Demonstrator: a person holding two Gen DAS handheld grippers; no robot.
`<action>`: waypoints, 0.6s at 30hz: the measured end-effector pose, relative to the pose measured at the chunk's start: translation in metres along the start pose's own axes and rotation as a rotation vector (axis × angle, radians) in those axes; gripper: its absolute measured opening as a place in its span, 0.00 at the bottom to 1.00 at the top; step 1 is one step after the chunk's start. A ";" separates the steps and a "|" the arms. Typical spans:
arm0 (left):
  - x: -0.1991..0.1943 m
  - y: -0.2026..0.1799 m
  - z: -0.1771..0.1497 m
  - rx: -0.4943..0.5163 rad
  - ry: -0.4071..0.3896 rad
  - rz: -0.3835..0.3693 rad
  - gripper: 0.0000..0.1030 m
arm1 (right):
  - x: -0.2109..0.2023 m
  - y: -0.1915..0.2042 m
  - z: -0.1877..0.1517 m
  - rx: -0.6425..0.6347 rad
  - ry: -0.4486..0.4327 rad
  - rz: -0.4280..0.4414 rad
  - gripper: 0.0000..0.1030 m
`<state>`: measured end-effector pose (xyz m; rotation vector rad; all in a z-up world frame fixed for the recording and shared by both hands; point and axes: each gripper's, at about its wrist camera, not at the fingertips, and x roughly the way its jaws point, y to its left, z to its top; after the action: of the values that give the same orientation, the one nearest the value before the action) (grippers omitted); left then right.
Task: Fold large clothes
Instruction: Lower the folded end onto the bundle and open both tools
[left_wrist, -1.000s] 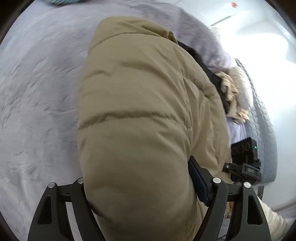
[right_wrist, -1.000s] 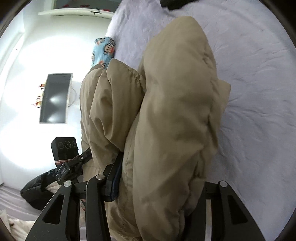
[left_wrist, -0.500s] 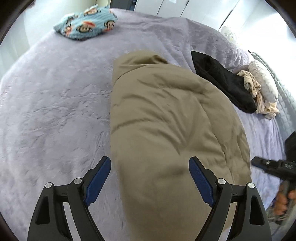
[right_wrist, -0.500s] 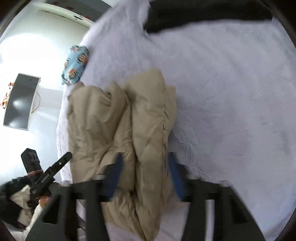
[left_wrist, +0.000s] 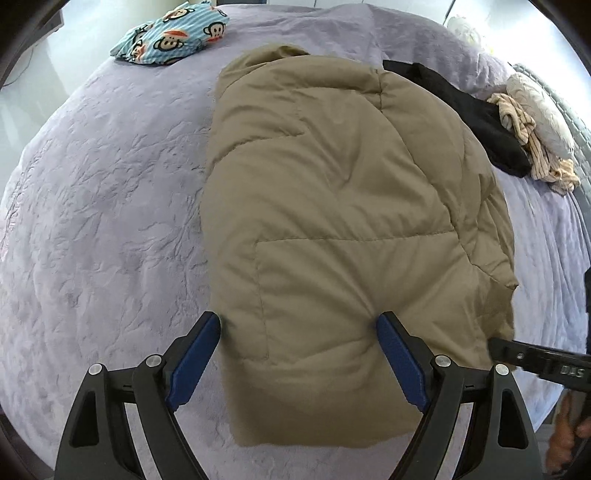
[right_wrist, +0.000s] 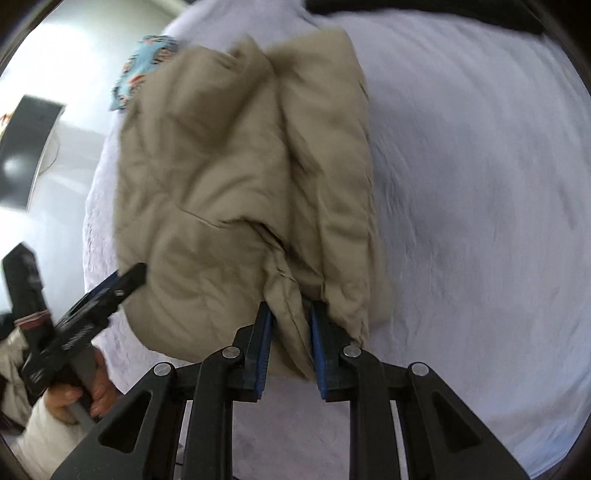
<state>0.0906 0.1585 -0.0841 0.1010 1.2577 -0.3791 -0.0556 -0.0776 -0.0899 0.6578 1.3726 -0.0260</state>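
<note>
A tan puffer jacket (left_wrist: 332, 206) lies folded on the lilac bed cover (left_wrist: 92, 229). My left gripper (left_wrist: 299, 328) is open, its blue pads astride the jacket's near end without holding it. In the right wrist view the jacket (right_wrist: 229, 184) is blurred, and my right gripper (right_wrist: 290, 321) is shut on a fold of its near edge. The left gripper's body (right_wrist: 88, 295) shows at the left of that view, and the right gripper's tip (left_wrist: 535, 362) shows at the right of the left wrist view.
A blue monkey-print cloth (left_wrist: 170, 33) lies at the far left of the bed. A black garment (left_wrist: 465, 110) and a beige striped garment (left_wrist: 532, 147) lie at the far right, next to a pale pillow (left_wrist: 539, 107). A dark screen (right_wrist: 26, 147) hangs on the wall.
The jacket was lowered from a held-up bundle onto the bed. My left gripper opened and let go. My right gripper opened, then closed on the jacket's near edge.
</note>
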 end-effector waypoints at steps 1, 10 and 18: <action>-0.002 -0.001 -0.002 0.005 0.001 0.005 0.85 | 0.002 -0.001 -0.002 0.014 0.001 -0.003 0.22; -0.021 0.000 -0.008 0.002 0.012 0.014 0.85 | -0.012 0.012 -0.011 0.035 -0.030 -0.036 0.22; -0.029 -0.003 -0.020 0.003 0.027 0.020 0.85 | -0.027 0.020 -0.025 0.048 -0.029 -0.064 0.22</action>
<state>0.0636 0.1674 -0.0628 0.1218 1.2823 -0.3634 -0.0764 -0.0591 -0.0584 0.6511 1.3684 -0.1191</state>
